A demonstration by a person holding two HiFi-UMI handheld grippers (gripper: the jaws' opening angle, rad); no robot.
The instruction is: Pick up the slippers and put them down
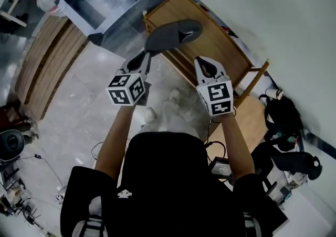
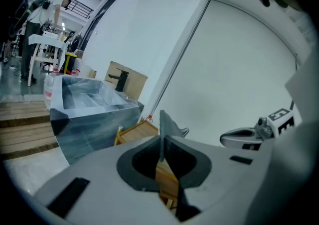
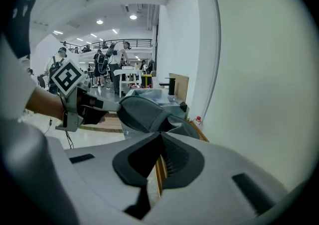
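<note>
Pinching the grey slipper (image 1: 173, 34) by its edge, the left gripper (image 1: 144, 56) holds it in the air at upper centre of the head view, above the wooden rack (image 1: 223, 47) beside the white wall (image 1: 294, 31). Its jaws stand narrow, clamped on the slipper's thin rim. The right gripper (image 1: 206, 66) hangs just right of it, jaws together with nothing between them, clear of the slipper.
</note>
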